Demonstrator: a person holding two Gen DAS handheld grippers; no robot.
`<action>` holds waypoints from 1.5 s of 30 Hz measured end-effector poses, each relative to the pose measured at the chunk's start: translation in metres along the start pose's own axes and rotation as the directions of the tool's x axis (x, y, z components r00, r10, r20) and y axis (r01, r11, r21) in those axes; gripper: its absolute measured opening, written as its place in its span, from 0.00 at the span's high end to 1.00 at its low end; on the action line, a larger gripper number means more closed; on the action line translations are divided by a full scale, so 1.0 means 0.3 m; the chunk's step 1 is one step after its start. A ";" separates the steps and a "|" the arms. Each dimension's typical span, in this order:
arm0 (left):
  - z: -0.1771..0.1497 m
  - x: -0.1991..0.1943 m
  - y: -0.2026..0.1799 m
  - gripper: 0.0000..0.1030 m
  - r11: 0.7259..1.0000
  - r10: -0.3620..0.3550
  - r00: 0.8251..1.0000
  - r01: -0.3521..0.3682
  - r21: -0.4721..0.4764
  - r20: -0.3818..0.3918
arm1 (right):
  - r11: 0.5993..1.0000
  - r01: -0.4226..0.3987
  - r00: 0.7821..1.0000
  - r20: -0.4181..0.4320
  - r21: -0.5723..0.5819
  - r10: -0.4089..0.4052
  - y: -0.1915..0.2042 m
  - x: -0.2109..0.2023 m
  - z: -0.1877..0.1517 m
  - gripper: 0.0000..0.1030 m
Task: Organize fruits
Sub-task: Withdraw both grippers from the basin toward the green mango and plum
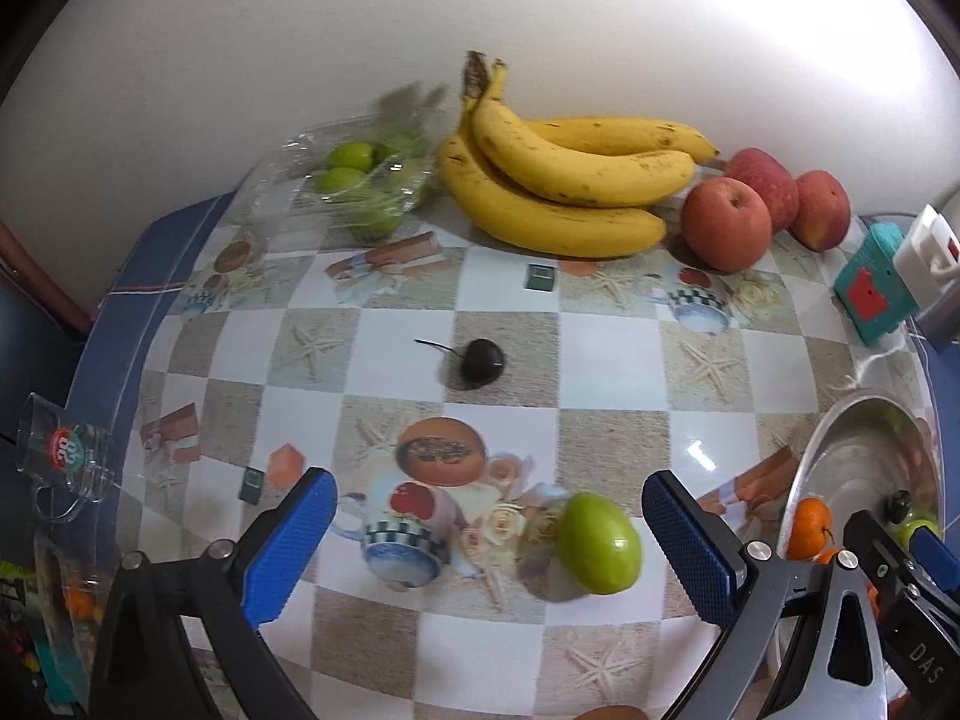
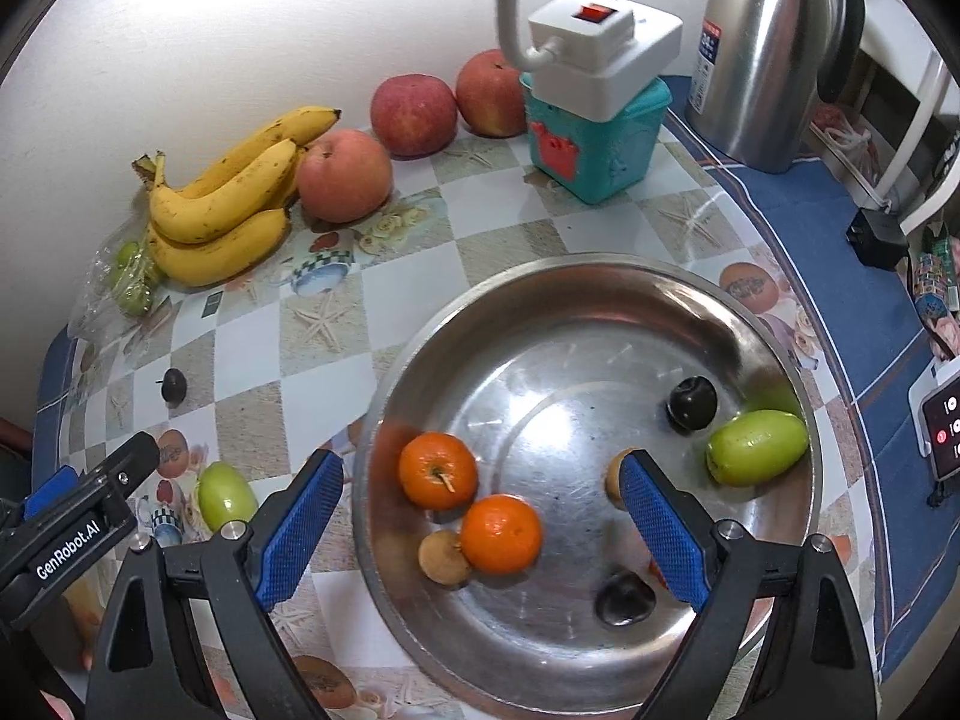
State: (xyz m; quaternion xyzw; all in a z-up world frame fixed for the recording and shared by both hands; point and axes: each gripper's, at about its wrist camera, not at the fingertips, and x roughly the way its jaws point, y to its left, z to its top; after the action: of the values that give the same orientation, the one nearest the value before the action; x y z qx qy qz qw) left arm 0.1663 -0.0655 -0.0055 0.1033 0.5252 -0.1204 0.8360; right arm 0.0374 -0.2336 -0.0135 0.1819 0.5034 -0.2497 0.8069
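Note:
My left gripper (image 1: 489, 483) is open just above the table, with a loose green fruit (image 1: 600, 543) lying between its blue fingers, nearer the right finger and untouched. A dark cherry (image 1: 483, 360) with a stem lies further ahead. My right gripper (image 2: 483, 465) hangs open over the steel bowl (image 2: 540, 267), holding nothing. The bowl contains two oranges (image 2: 438, 471), two small brown fruits (image 2: 444, 558), two dark plums (image 2: 693, 402) and a green fruit (image 2: 756, 447). The loose green fruit (image 2: 225, 501) lies left of the bowl.
Bananas (image 1: 564, 186), three red apples (image 1: 726, 222) and a clear bag of green fruits (image 1: 360, 180) line the wall. A teal box (image 2: 594, 132) carries a white power strip (image 2: 603, 54). A steel thermos (image 2: 774, 48) stands back right. A glass mug (image 1: 60, 456) sits at the table's left edge.

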 end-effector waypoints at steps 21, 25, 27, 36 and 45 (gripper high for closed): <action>-0.005 -0.021 0.227 0.00 0.998 0.046 0.999 -0.045 -0.040 0.011 | 0.987 -0.114 0.993 -0.010 -0.116 0.114 0.192 -0.009 -0.064 0.09; -0.018 0.024 0.264 0.00 0.997 0.035 0.999 -0.036 -0.063 -0.027 | 0.981 -0.122 0.992 -0.029 -0.150 0.119 0.248 0.016 -0.085 0.09; -0.027 0.055 0.272 0.00 0.997 0.044 0.998 -0.047 -0.063 -0.054 | 0.978 -0.141 0.990 -0.044 -0.157 0.135 0.271 0.032 -0.093 0.09; -0.060 0.144 0.312 0.00 0.994 0.056 0.990 -0.067 -0.083 -0.132 | 0.963 -0.149 0.988 -0.082 -0.226 0.134 0.386 0.097 -0.121 0.09; -0.065 0.172 0.320 0.00 0.993 0.069 0.986 -0.083 -0.089 -0.151 | 0.955 -0.138 0.988 -0.103 -0.261 0.115 0.437 0.149 -0.131 0.16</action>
State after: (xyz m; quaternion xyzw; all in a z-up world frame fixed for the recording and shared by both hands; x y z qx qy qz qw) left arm 0.2011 0.0268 -0.0560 0.0920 0.5865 -0.0553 0.8028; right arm 0.1024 -0.1158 -0.0653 0.1137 0.5545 -0.1192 0.8157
